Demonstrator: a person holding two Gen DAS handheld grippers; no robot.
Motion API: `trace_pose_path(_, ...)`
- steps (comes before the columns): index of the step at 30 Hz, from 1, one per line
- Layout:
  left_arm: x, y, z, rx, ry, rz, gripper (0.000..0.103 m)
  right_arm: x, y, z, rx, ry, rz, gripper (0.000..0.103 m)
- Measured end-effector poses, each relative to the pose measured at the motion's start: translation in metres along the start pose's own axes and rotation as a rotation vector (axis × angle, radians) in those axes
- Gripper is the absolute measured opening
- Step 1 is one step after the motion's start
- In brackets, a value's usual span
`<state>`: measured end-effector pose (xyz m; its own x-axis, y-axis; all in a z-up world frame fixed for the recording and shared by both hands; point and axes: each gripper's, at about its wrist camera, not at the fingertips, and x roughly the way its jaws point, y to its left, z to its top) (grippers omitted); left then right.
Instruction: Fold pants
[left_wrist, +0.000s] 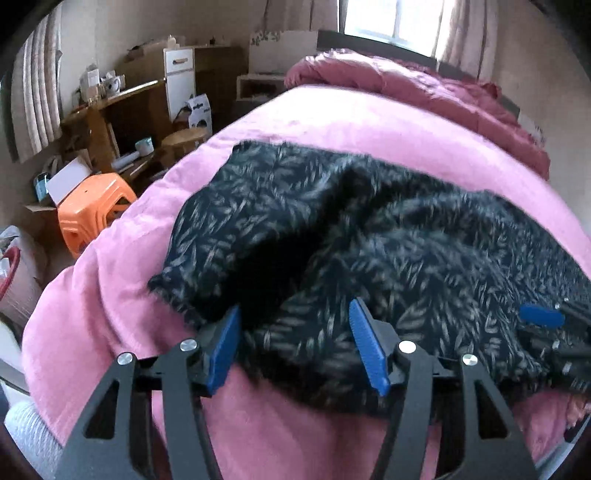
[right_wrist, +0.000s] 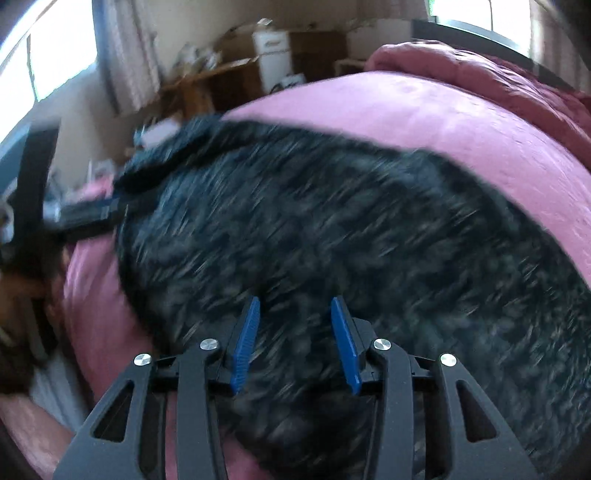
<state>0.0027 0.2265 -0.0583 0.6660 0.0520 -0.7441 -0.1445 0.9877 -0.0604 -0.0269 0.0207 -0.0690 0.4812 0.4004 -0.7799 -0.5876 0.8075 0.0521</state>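
L wrist view: my left claw (left_wrist: 295, 345) is spread wide, blue ribbed pads either side of the near hem of the pants (left_wrist: 369, 236), nothing pinched betw. them yet. Pants = dark, soft fabric w/ pale leaf print, lying rumpled on the pink blanket (left_wrist: 314, 125) of the bed. Bulk of the cloth runs from 12 o'clock off toward 3 o'clock of the claw; one lobe sticks out at 11 o'clock, w/ a deep shadowed crease betw. the lobes. Long axis looks roughly crosswise to my fingers, approx 10-to-4, though the rumpling makes that a guess. The right claw (left_wrist: 541, 316) shows at 3 o'clock, one blue pad over the cloth; gap not readable from here. Orange stool (left_wrist: 94, 206) beside the bed at 9–10 o'clock, darker pink duvet (left_wrist: 424, 88) heaped at the far end, 1 o'clock.

R wrist view: heavy motion blur. Right claw (right_wrist: 293, 343) is parted, narrower gap than the left, pads above cloth; can't tell if they touch it. Pants (right_wrist: 332, 229) fill the view from 12 round to 3 o'clock and pass under the claw toward 6. Left claw's black frame sits at 9–10 o'clock, at the cloth's edge.

Judgement: both claws sit on the near edge, so next move prob. needs each to close on that hem. Floppy cloth; expect sag and bunching.
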Motion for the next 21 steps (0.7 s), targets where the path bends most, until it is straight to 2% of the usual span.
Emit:
trace_pose_path(2, -0.007, -0.003, -0.005, 0.038, 0.008, 0.024, 0.059, -0.009, 0.009, -0.011, -0.031, 0.017, -0.005, 0.040)
trace_pose_path(5, -0.017, -0.007, -0.009, 0.040, 0.017, 0.047, 0.059, -0.019, -0.006, -0.021, 0.053, 0.004, 0.052, 0.040)
trace_pose_path(7, -0.025, -0.003, -0.006, -0.013, -0.009, 0.016, 0.061, -0.030, -0.022, -0.026, 0.130, -0.035, 0.104, 0.040)
trace_pose_path(9, -0.033, -0.004, -0.001, -0.059, -0.059, -0.042, 0.069, -0.044, -0.034, -0.029, 0.208, -0.077, 0.139, 0.044)
trace_pose_path(10, -0.035, -0.006, 0.001, -0.066, -0.076, -0.064, 0.070, -0.054, -0.042, -0.031, 0.254, -0.111, 0.132, 0.045)
trace_pose_path(13, -0.035, -0.038, 0.014, -0.003, -0.130, -0.141, 0.078, -0.075, -0.070, -0.035, 0.371, -0.180, 0.081, 0.045)
trace_pose_path(14, -0.033, -0.047, 0.017, 0.024, -0.142, -0.155, 0.081, -0.079, -0.082, -0.038, 0.410, -0.186, 0.047, 0.045)
trace_pose_path(18, -0.020, -0.091, 0.016, 0.137, -0.181, -0.221, 0.084, -0.085, -0.126, -0.051, 0.548, -0.176, -0.061, 0.045)
trace_pose_path(21, -0.001, -0.110, 0.004, 0.210, -0.122, -0.159, 0.084, -0.085, -0.159, -0.065, 0.667, -0.137, -0.234, 0.045)
